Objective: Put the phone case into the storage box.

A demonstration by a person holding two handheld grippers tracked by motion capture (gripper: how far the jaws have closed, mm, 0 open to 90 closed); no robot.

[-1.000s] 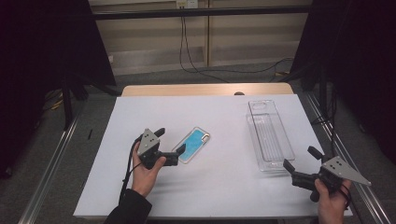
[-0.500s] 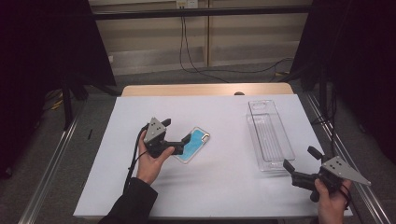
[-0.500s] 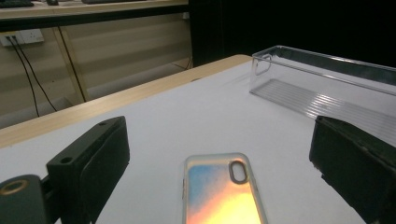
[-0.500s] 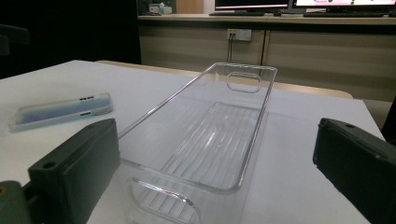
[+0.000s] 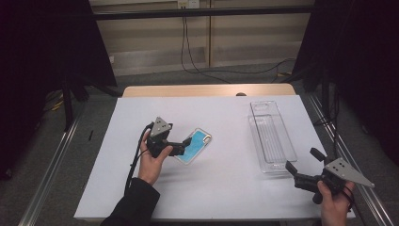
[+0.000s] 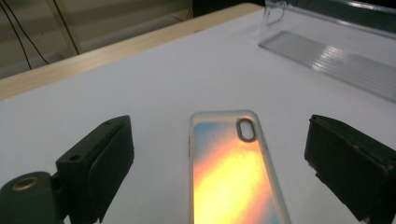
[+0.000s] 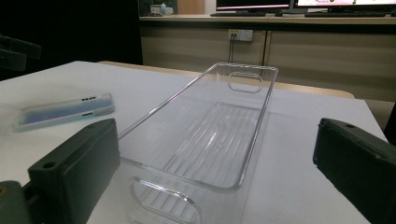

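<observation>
A phone case with a blue back and clear rim lies flat on the white table cover, left of centre. My left gripper reaches it from the left. In the left gripper view the phone case glows orange and lies between the jaws of the left gripper. The jaws have just been closing, but a gap remains on both sides, so it is open. My right gripper rests open at the front right, just short of a clear plastic tray.
The clear tray runs lengthwise away from the right gripper, with the phone case far to its left. The left gripper view has the tray at upper right. A bare wooden table edge lies beyond the white cover.
The left hand has carried its gripper to the right until the jaws straddle the near end of the phone case, and the jaws stand narrower. The right gripper has not moved.
</observation>
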